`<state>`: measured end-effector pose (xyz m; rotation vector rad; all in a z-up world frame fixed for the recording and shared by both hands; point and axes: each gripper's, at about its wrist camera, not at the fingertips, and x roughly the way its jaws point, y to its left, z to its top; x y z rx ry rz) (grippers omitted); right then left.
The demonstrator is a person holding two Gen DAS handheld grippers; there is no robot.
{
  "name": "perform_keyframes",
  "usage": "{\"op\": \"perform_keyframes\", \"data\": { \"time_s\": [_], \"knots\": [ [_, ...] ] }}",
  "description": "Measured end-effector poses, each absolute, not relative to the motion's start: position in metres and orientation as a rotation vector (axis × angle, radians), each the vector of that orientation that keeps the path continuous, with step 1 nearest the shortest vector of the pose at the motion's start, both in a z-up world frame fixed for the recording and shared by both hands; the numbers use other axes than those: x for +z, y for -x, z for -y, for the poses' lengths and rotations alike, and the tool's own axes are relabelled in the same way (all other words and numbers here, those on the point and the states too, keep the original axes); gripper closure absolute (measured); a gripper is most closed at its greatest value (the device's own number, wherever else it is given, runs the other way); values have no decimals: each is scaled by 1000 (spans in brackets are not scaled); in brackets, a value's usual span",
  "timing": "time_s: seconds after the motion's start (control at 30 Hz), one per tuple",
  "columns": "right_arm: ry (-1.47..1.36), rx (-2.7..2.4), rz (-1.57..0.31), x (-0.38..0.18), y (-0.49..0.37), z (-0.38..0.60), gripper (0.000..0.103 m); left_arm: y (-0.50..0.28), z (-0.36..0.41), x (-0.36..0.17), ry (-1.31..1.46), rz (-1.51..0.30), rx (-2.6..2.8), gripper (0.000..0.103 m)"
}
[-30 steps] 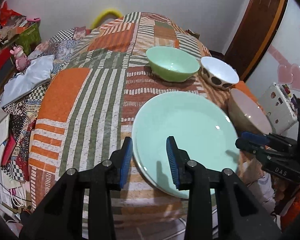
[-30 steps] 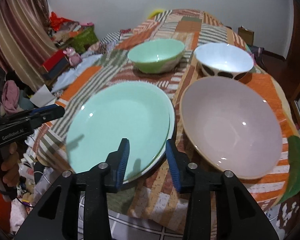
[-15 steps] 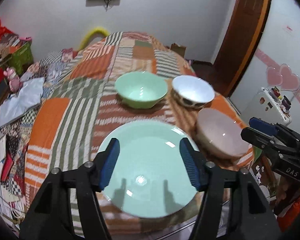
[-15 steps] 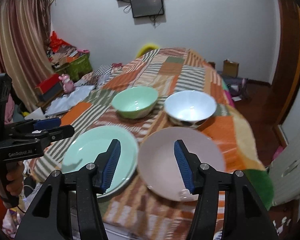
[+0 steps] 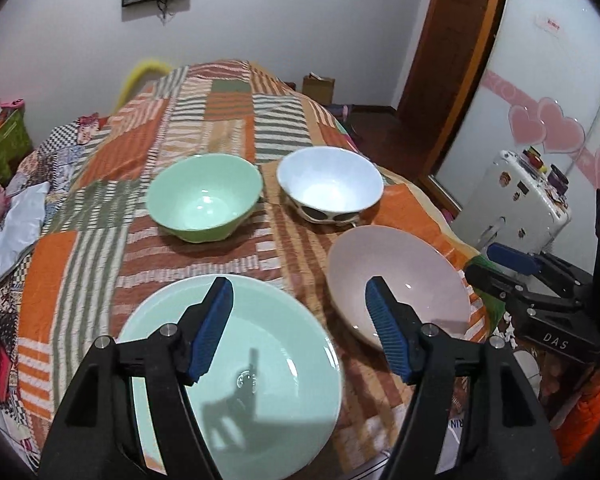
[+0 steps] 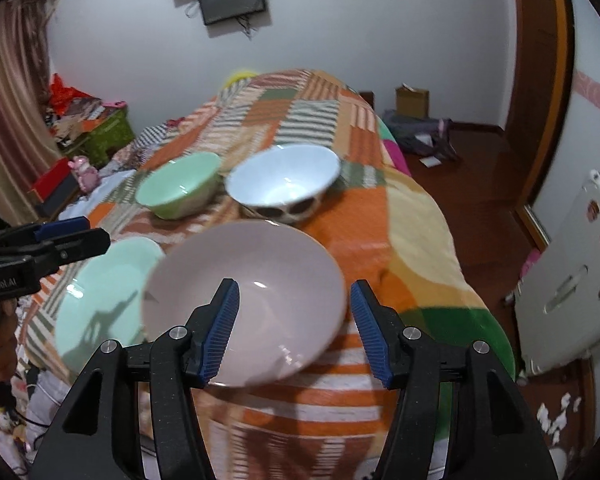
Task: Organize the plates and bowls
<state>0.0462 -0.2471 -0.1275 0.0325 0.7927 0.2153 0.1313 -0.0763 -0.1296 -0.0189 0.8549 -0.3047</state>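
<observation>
Bedroom with white walls; striped patchwork bedcover (image 5: 228, 120) as the working surface.

Left gripper (image 5: 299, 286) open, jaws just now opening wider, nothing between the blue pads (image 5: 212, 328). Pointing down at the near edge of the bed, above the mint plate (image 5: 260, 360), not touching it.

Right gripper (image 6: 295, 286) also open, jaws lately opening, empty too. Hanging above the pink bowl (image 6: 252, 280), apart from its rim.

Mint plate and pink bowl side by side on the near part of the cover, plate to the left, close but apart. Behind them, further up the bed, green bowl (image 5: 204, 200) on the left and white bowl (image 5: 328, 180) with dark spots on the right, both upright, near each other.
</observation>
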Motion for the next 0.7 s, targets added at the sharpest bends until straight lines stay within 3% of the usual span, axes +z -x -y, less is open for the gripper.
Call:
{"op": "perform_keyframes", "data": {
  "time_s": [0.3,0.4,0.7],
  "knots": [
    [-135,243,-858,-156,-48,261,49,-155,102,-164,15,-949,-344,35],
    [-160,248,-873,-162,-49,264,58,-158,109,-174,7,-970,-355,35],
    [-198,263,-902,-168,-55,266,72,-165,126,-190,1,-1008,-402,66]
  ]
}}
